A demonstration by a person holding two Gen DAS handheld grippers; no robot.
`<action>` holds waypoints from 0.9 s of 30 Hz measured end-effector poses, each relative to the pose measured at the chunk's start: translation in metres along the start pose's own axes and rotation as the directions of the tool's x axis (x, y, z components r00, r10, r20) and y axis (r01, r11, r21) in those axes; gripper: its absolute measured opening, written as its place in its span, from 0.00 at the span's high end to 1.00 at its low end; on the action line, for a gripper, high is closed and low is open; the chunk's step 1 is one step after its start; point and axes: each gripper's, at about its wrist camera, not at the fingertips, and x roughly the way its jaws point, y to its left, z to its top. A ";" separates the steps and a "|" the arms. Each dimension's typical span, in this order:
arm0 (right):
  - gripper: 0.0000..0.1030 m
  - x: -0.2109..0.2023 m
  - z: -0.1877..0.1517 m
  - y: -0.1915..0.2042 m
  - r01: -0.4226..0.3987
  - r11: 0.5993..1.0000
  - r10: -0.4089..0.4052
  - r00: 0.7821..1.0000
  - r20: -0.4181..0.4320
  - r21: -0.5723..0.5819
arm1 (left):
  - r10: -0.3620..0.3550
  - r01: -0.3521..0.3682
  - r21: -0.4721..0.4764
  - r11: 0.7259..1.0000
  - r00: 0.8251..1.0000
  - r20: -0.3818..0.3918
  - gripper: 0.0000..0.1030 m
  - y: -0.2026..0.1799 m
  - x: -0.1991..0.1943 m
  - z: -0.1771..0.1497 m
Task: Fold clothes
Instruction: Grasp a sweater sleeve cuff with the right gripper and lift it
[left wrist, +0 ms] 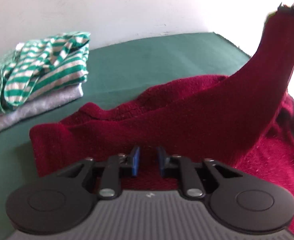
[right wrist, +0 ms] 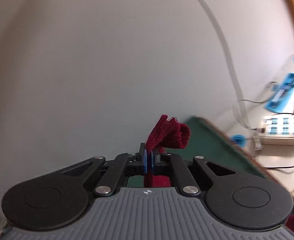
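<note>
My right gripper point(right wrist: 149, 160) pinches the dark red knitted sweater's point(left wrist: 166, 120) lifted sleeve above the green table point(left wrist: 147, 60); left gripper point(left wrist: 148, 161) hovers narrowly open. I should lay the sleeve flat across the body.

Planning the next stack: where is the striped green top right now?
In the left wrist view, the striped green top sits far left on the green table, atop a folded grey garment, left of the red sweater.

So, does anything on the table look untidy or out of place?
Yes. The striped garment on top of the folded pile lies crumpled, its straps trailing over the grey cloth. The red sweater is only mid-fold, one end lifted by the right gripper.
</note>
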 end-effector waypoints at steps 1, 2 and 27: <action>0.96 -0.005 -0.001 0.016 -0.108 0.994 0.108 0.994 -0.008 -0.007 | -0.022 0.022 -0.027 0.999 1.000 -0.008 0.74 0.012 -0.003 0.003; 0.96 -0.013 -0.004 0.033 -0.233 0.972 0.232 0.972 -0.039 -0.013 | -0.037 0.036 -0.052 0.998 0.999 -0.015 0.74 0.024 -0.005 0.005; 0.95 -0.130 -0.168 0.123 -0.682 0.729 0.511 0.596 -0.619 -0.055 | -0.270 0.268 -0.081 0.960 0.963 -0.018 0.48 0.080 -0.044 -0.005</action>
